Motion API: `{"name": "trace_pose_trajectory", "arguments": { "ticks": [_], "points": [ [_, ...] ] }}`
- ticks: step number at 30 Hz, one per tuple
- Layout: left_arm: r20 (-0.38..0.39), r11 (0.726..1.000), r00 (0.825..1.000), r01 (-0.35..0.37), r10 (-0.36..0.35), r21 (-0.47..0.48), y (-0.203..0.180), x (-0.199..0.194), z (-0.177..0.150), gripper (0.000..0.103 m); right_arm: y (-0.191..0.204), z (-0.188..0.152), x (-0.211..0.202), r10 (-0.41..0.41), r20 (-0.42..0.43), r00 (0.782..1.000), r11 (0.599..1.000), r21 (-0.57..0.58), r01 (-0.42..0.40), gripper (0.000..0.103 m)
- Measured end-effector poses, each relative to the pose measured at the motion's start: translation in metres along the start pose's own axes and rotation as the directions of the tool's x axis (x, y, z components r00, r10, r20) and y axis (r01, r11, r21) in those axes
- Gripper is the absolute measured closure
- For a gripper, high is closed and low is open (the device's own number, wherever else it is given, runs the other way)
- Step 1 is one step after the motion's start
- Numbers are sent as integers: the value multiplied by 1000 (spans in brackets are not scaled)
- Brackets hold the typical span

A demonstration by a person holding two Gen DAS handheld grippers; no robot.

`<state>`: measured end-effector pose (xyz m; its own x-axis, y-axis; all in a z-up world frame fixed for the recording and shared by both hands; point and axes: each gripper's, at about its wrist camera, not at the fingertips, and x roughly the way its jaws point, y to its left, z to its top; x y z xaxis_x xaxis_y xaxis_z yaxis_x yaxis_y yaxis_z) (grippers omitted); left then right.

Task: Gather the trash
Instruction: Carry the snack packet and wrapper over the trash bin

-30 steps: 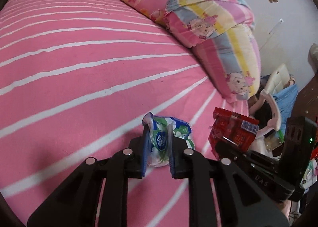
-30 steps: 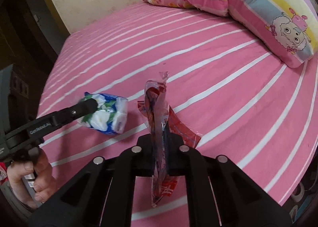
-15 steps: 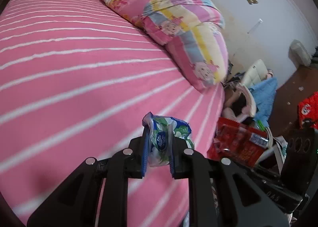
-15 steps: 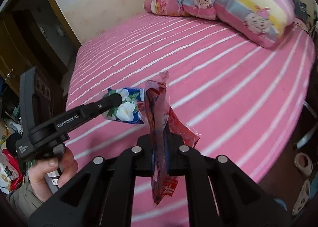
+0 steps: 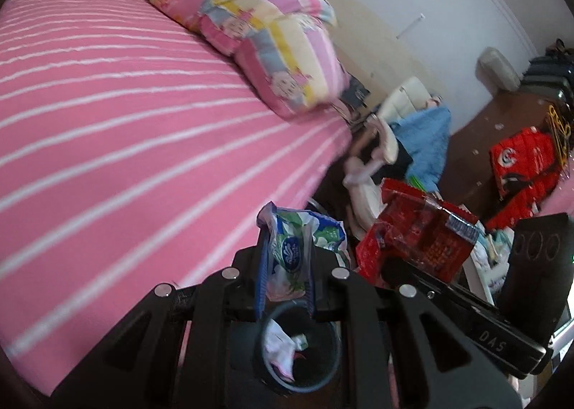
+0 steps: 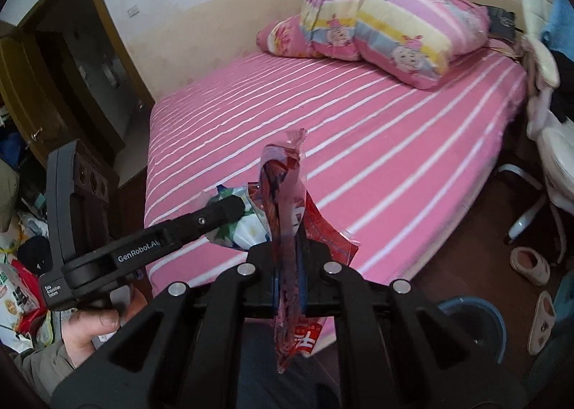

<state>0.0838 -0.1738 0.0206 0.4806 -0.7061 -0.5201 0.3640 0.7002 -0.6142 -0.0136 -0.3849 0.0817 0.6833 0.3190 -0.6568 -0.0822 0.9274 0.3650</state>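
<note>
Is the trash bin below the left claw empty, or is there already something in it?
Not empty. In the left wrist view the bin stands upright and open, with crumpled white paper lying inside; how full it is cannot be told.

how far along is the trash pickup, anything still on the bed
Done: the bed shows only pillows. In hand: the left gripper clamps a blue-green wrapper; the right gripper clamps a red wrapper. Left: dropping both into the bin below, which already holds trash.

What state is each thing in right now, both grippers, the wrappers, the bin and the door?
left gripper: shut on tissue packet
tissue packet: crumpled, held off the bed
right gripper: shut on red wrapper
red wrapper: flattened, hanging
waste bin: uncovered, some trash inside
door: open
</note>
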Motion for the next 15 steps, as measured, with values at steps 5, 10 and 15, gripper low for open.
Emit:
{"name": "trace_pose_trajectory", "arguments": {
  "ticks": [5, 10, 15],
  "points": [
    [-66, 999, 998, 27, -25, 28, -38, 16, -32, 87, -33, -30, -34, -33, 14, 999, 997, 73, 32, 95],
    [-145, 998, 989, 40, -32, 48, -64, 47, -58, 87, -76, -58, -59, -80, 12, 997, 985, 152, 77, 95],
    [-248, 996, 968, 47, -26, 78, -88, 90, -91, 87, -122, -91, -74, -120, -14, 993, 965, 235, 119, 95]
  ]
}}
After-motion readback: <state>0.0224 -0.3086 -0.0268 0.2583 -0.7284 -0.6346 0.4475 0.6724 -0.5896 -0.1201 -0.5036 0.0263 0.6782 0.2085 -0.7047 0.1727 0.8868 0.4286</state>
